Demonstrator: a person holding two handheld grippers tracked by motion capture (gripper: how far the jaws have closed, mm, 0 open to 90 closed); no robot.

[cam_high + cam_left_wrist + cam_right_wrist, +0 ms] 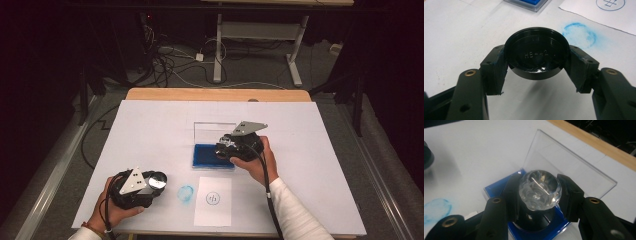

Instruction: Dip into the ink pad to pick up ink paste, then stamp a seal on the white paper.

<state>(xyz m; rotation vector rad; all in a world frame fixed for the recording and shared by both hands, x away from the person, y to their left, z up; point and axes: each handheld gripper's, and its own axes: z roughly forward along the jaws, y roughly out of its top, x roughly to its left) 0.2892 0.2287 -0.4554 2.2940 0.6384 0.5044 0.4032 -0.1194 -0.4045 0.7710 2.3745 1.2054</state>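
A stamp with a clear faceted knob (540, 190) and a black base (534, 220) is held by its knob in my right gripper (540, 191), which is shut on it. The base stands over the blue ink pad (495, 188); whether it touches the pad I cannot tell. In the high view the right gripper (225, 149) hovers at the pad (205, 156). My left gripper (537, 60) is shut on a round black cap (537, 51) marked HB-42. In the high view the left gripper (152, 182) is near the table's front left.
The pad's clear lid (564, 162) stands open behind it. A white paper (213, 200) with a stamped blue circle lies near the front edge, and a blue ink smudge (186, 194) marks the sheet to its left. The wooden table edge (215, 94) runs along the back.
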